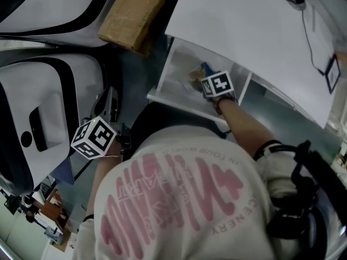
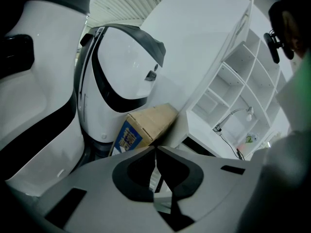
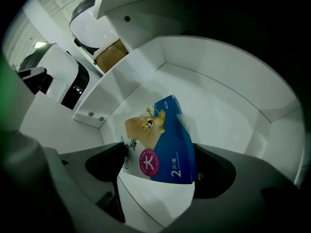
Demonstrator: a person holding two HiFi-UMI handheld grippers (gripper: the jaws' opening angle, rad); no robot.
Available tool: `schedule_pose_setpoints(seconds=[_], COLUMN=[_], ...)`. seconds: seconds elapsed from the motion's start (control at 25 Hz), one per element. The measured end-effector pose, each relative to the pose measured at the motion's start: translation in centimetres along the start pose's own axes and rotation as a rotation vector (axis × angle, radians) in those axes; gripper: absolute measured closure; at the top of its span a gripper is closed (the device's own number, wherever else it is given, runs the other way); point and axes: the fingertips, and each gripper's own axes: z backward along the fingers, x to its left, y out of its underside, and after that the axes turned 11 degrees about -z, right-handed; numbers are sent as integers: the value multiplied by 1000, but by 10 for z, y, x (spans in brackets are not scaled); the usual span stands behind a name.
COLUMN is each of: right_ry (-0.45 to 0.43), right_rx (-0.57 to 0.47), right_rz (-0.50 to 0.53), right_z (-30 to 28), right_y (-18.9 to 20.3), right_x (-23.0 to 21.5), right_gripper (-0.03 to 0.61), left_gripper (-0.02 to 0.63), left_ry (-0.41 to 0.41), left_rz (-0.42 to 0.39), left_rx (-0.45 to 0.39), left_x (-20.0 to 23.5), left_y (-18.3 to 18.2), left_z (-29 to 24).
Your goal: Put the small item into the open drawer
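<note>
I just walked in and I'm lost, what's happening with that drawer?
A person is working with two hand-held grippers. The right gripper reaches down into the open white drawer, its fingers spread wide around a small blue packet that seems to rest on the drawer floor. The left gripper is shut and empty, held off to the side.

My right arm (image 1: 246,128) reaches out to the far side, wrist bent so that my right gripper (image 3: 159,153) points steeply down, its marker cube (image 1: 217,84) on top. Its jaws stand wide apart, one on each side of the blue packet (image 3: 163,144), and they do not squeeze it. My left arm (image 1: 97,184) stays bent and tucked close at my near left side. My left gripper (image 2: 156,152) tilts partly downward, its jaws closed tip to tip with nothing between them.
</note>
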Motion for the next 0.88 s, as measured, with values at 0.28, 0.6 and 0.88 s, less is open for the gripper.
schedule_pose_setpoints(seconds=[0.28,0.6,0.88], right_ry=[15,29,51], right_rx=[-14,-21,-24], right_rz=[32,64,68], right_z=[2,2,3], right_y=[-2,-4,-3], right_x=[2,2,1], right_gripper=[163,161,153], left_gripper=[575,575,575], left_ry=[-9,-22,-39], left_rz=[3,13,24], left_rx=[-12,-21,-30], left_x=[2,0,4], left_y=[-1,6,10], left_z=[8,14,25])
